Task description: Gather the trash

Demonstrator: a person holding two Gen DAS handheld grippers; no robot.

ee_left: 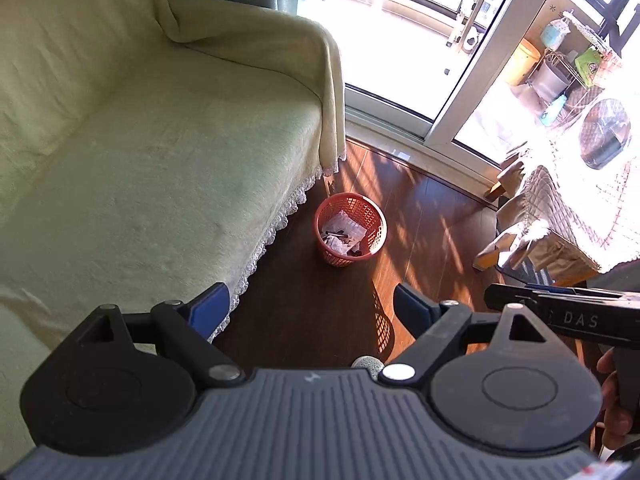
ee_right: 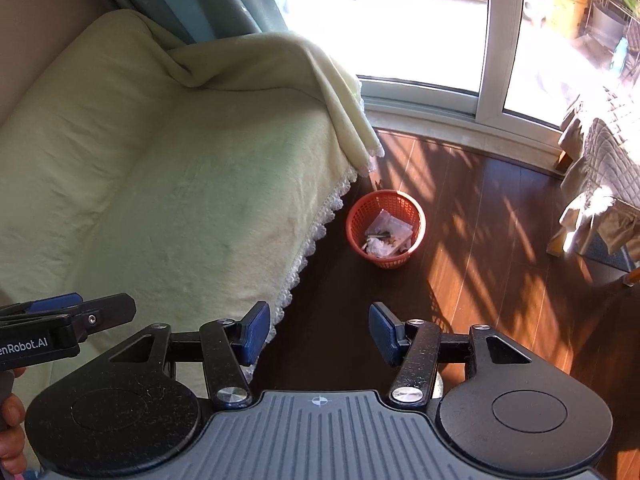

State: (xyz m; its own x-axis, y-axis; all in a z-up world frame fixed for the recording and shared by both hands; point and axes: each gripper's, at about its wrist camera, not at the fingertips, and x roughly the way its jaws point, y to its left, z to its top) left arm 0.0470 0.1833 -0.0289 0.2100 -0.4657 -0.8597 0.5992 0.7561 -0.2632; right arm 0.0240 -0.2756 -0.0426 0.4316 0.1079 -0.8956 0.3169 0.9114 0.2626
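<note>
An orange mesh wastebasket (ee_left: 351, 229) (ee_right: 386, 234) stands on the dark wood floor beside the sofa's corner. Crumpled white paper and clear wrappers (ee_left: 344, 234) (ee_right: 386, 236) lie inside it. My left gripper (ee_left: 310, 312) is open and holds nothing; it hovers high above the sofa's edge, well short of the basket. The right gripper (ee_right: 318, 332) is also open and empty, held above the floor on the near side of the basket. Each gripper shows at the edge of the other's view.
A sofa under a pale green throw with a lace hem (ee_left: 140, 168) (ee_right: 168, 184) fills the left. Sliding glass doors (ee_left: 404, 60) (ee_right: 420, 32) lead to a sunlit balcony. A chair with a quilted cover (ee_left: 560, 208) (ee_right: 608, 172) stands at the right. A hand (ee_left: 616, 404) grips a handle.
</note>
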